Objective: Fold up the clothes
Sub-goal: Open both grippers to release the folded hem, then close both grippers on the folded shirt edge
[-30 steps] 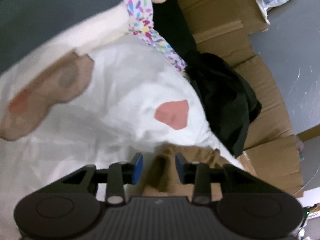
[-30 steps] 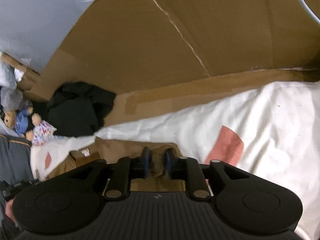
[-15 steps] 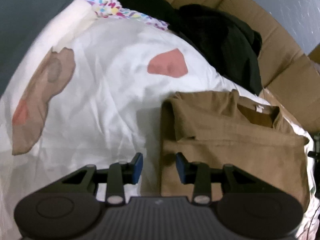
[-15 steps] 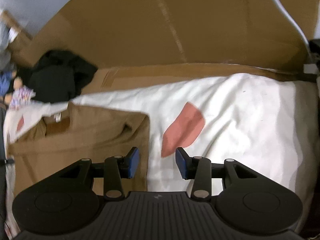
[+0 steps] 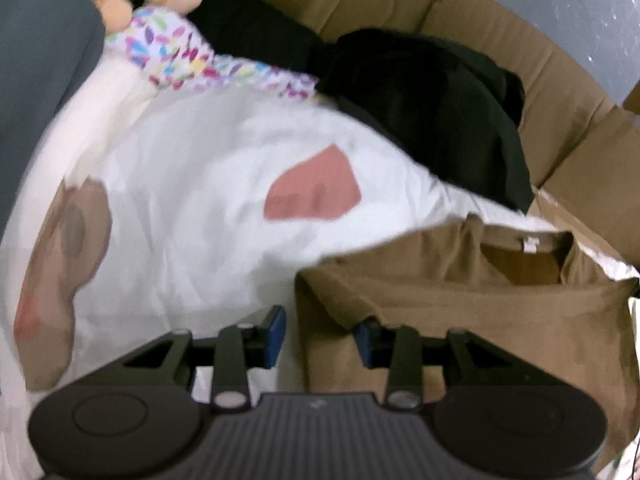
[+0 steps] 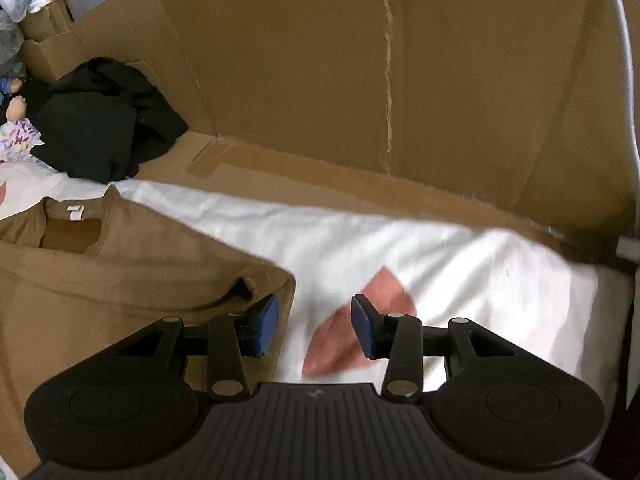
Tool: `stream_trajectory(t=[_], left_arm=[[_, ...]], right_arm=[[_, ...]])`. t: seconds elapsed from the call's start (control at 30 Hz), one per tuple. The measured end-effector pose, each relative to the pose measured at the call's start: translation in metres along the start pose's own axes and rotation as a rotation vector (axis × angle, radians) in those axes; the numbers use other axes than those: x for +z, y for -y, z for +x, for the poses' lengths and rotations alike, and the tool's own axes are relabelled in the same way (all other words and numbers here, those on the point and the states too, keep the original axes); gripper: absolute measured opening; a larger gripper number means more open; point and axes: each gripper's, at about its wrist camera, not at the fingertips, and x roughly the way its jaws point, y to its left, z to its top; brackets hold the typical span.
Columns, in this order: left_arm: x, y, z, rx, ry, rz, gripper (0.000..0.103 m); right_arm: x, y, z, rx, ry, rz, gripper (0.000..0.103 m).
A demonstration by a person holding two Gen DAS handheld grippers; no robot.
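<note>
Lying flat on a white sheet printed with pink and tan patches, the brown shirt fills the 3 to 5 o'clock part of the left wrist view, its neck opening and small white label toward 2 o'clock and one sleeve folded in across the body. The left gripper sits low at 6 o'clock with its jaws partly apart: the left blue pad is over bare sheet and the right pad is tucked at the folded sleeve's edge, so the shirt's side hem runs between them, yet neither pad presses cloth. In the right wrist view the same shirt spreads from 8 to 9 o'clock, its other folded sleeve ending just beside the left pad of the right gripper. Those jaws also stand partly apart with nothing gripped; the shirt's edge and a pink patch of sheet show in the gap. A heap of black clothing lies at 10 o'clock in that view, with a soft doll in a speckled dress beside it, seen at 11 o'clock from the left wrist. Cardboard walls rise behind the sheet from 11 to 2 o'clock.
</note>
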Motion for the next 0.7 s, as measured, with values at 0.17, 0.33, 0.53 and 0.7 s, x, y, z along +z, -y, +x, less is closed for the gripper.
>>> stream_trajectory(t=[0.17,0.33,0.53,0.7], left_arm=[[0.014,-0.001,0.003,0.003,0.080,-0.035,0.044],[0.024,-0.003,0.005,-0.001,0.115,-0.052,0.044],[0.023,-0.015,0.003,-0.024,0.106,-0.063,0.046],[0.017,-0.017,0.010,-0.055,0.084,-0.063,0.047]], right_arm=[[0.007,0.007,0.007,0.029,0.030,0.041,0.045],[0.011,0.011,0.014,0.043,0.053,0.071,0.045],[0.014,0.014,0.016,0.074,0.073,0.110,0.045],[0.010,0.016,0.022,0.111,0.046,0.129,0.045]])
